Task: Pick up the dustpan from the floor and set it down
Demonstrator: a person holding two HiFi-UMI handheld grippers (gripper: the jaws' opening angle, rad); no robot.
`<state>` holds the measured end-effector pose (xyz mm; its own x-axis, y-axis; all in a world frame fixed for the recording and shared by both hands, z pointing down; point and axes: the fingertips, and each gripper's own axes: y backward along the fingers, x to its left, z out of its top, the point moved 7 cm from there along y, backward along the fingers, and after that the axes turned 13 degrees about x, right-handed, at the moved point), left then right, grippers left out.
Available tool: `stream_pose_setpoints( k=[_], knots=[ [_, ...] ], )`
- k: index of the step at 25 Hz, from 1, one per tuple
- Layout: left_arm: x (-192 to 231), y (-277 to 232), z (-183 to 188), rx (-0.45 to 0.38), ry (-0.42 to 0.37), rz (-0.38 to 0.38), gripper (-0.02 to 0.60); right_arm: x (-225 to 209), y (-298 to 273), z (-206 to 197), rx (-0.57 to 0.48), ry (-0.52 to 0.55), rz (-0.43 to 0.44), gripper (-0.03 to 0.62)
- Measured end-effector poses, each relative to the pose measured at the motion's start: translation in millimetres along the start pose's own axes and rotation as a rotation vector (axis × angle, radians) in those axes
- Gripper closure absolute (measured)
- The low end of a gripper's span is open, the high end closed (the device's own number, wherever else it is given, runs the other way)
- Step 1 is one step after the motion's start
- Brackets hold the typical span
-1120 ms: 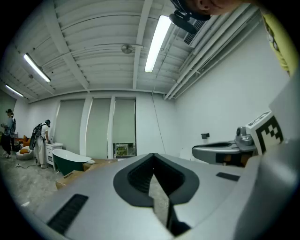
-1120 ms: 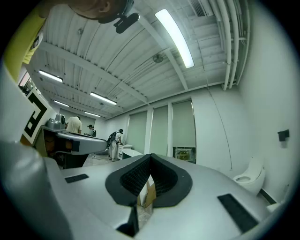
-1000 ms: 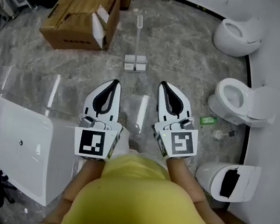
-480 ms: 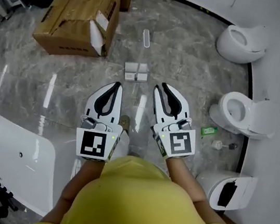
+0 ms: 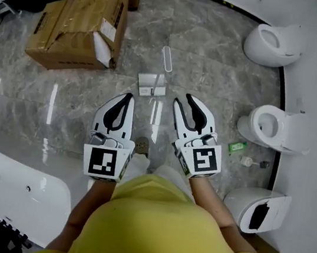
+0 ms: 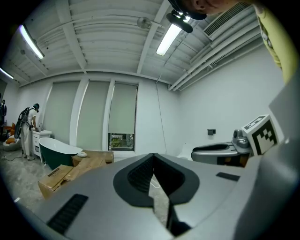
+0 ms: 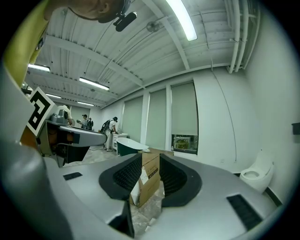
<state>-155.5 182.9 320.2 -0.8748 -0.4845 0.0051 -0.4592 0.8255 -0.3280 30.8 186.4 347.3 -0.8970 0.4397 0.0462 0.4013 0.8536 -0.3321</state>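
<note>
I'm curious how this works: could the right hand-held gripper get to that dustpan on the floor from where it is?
Probably yes. The dustpan lies on bare floor just ahead of the right hand-held gripper, with nothing between them. Its jaws are opening and empty. It would need lowering first.

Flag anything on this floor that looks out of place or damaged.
The cardboard box at upper left has a flap hanging open. A small green item and a loose fitting lie scattered by the middle toilet. The dustpan sits mid-floor.
</note>
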Motion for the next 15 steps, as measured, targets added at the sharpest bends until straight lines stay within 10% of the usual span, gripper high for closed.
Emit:
stream_pose_setpoints(
  k=[15],
  knots=[
    [18.2, -58.7, 10.8, 0.039, 0.001, -0.051, 0.58, -38.8, -55.0, 1.8, 0.042, -0.03, -0.012, 0.451]
  ],
)
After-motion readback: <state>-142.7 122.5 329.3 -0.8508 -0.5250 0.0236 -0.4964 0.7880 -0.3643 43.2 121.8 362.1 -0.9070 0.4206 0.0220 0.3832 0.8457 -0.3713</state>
